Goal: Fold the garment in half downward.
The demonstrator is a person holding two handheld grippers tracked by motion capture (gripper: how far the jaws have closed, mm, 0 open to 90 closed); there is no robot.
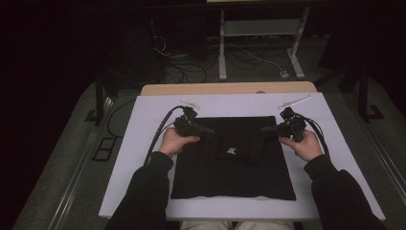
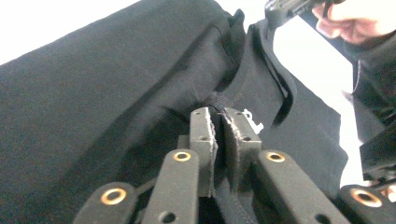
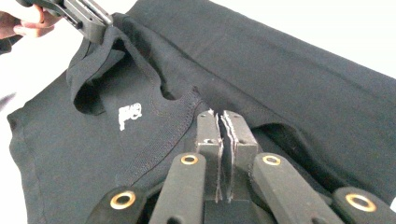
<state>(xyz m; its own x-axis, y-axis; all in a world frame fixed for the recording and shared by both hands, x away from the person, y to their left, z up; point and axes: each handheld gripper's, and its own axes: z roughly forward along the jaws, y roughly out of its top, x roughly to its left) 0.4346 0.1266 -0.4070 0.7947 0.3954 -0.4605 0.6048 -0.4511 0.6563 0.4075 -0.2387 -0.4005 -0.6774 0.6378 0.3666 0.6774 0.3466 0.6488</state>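
A black garment (image 1: 234,167) lies spread on the white table cover (image 1: 143,143), with a small white print (image 1: 231,150) near its middle. My left gripper (image 1: 209,132) is at the garment's far left part, and its jaws (image 2: 219,114) are shut on a raised fold of the black cloth. My right gripper (image 1: 264,130) is at the far right part, its jaws (image 3: 220,116) pinched on the cloth beside a ribbed hem (image 3: 173,126). In the right gripper view the other gripper (image 3: 88,21) lifts a fold near the white print (image 3: 128,114).
Two thin white strips (image 1: 189,103) (image 1: 294,101) lie on the cover beyond the garment. The wooden table edge (image 1: 230,88) runs along the back. Behind it stand a white frame (image 1: 261,33) and loose cables (image 1: 191,72) on the floor.
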